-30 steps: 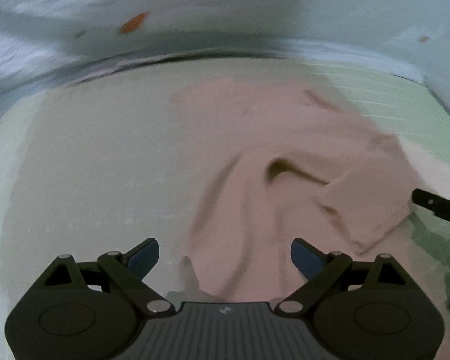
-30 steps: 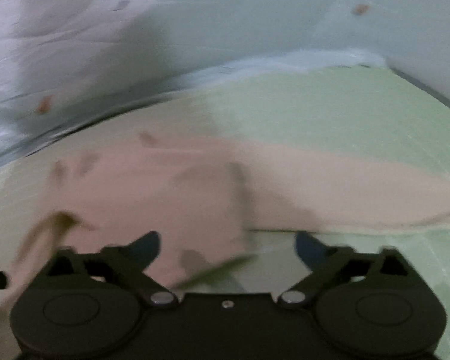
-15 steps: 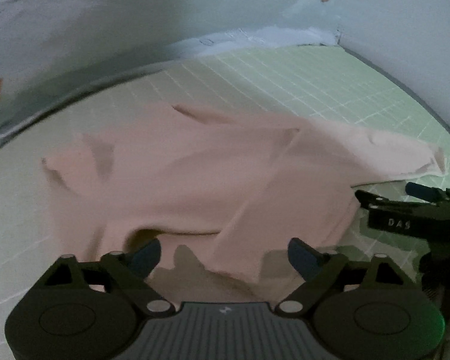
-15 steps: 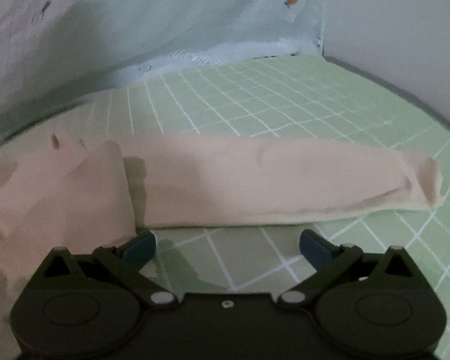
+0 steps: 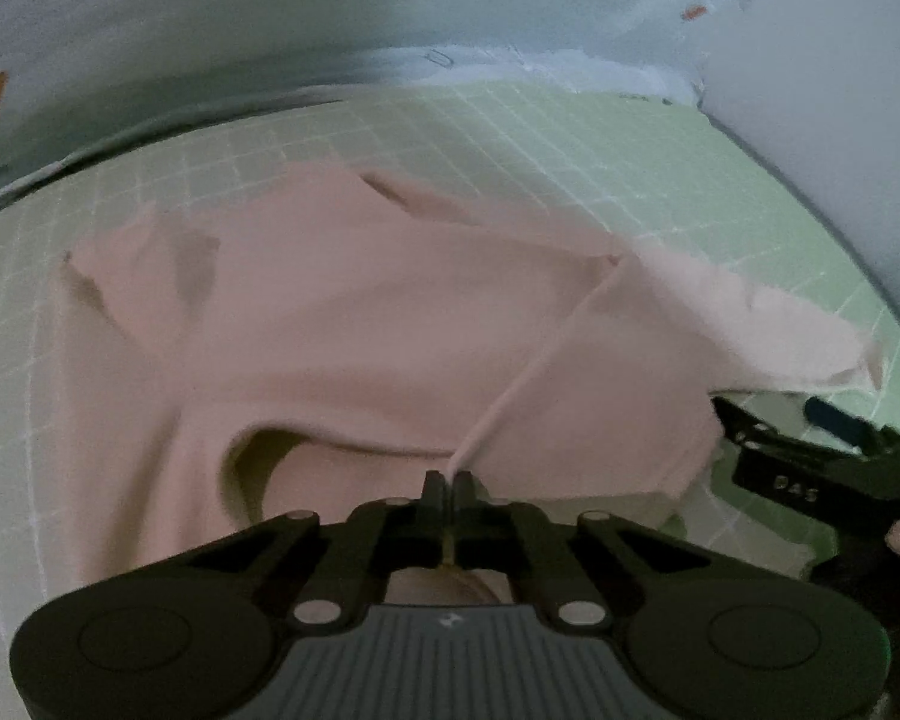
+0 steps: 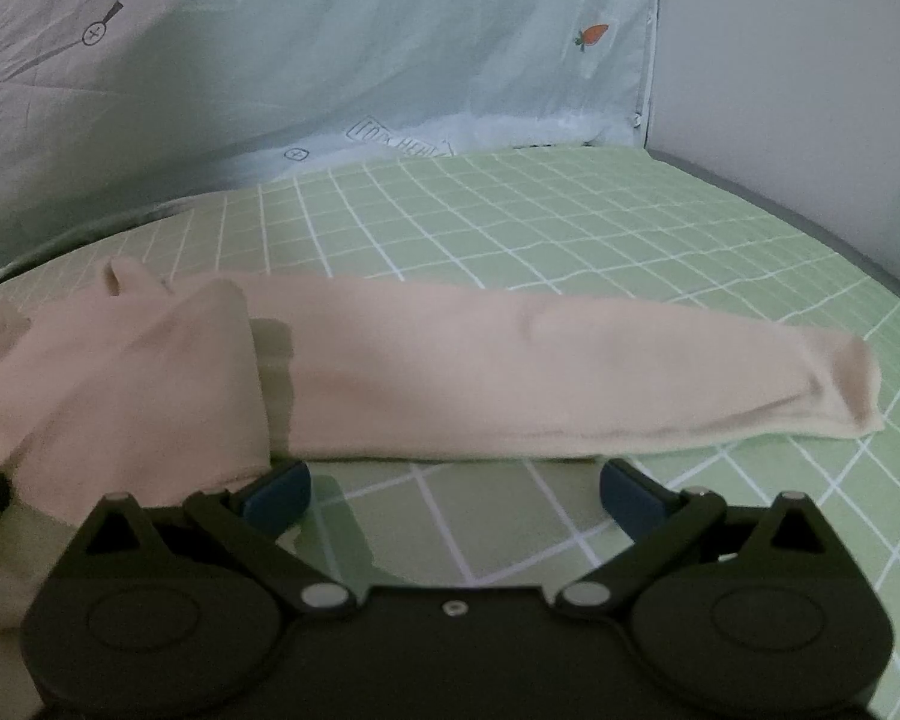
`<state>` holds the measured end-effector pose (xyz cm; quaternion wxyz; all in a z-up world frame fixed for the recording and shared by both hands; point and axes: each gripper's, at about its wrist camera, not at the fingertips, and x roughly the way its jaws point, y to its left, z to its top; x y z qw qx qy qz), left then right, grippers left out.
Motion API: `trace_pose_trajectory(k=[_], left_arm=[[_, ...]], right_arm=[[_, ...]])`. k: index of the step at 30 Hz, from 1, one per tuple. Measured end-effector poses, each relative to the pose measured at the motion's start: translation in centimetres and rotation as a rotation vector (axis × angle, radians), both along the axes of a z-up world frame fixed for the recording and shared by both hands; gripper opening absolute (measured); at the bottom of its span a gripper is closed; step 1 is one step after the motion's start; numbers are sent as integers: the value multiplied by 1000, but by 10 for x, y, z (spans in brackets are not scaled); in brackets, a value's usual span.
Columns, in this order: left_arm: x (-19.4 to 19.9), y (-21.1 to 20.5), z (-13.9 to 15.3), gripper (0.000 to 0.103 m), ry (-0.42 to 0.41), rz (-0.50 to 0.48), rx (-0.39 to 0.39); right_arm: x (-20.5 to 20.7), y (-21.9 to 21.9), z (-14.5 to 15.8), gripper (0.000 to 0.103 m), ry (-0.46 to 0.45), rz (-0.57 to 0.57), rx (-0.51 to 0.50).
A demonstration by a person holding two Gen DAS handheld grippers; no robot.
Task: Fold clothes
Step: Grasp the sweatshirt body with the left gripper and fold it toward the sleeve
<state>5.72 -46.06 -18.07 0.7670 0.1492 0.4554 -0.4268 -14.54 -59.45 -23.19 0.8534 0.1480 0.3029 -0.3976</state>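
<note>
Now the pink garment [image 5: 390, 324] lies crumpled on the green checked sheet [image 6: 570, 222], with one sleeve [image 6: 570, 378] stretched out flat to its right. My left gripper [image 5: 448, 483] is clenched on a fold at its near edge; my right gripper [image 6: 453, 483] is spread wide, holding nothing, just before the sleeve. I judge the folding has barely begun. Behind the garment hangs a pale blue printed cloth [image 6: 330, 60].

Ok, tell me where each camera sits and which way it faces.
Left wrist: on the left tool, looking forward over the pale pink long-sleeved cotton top; its fingers are shut on a fold; the right tool shows at right.
Right wrist: on the right tool, open, facing the sleeve.
Shared: the top and the green checked sheet.
</note>
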Motion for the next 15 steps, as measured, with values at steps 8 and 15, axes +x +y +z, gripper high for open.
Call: trace_pose_trajectory(k=[8, 15], left_arm=[[-44, 53, 31, 2, 38, 132, -77], [-85, 119, 39, 2, 93, 337, -143]], right_arm=[[-1, 0, -1, 103, -5, 2, -3], [-1, -1, -2, 103, -8, 6, -3]])
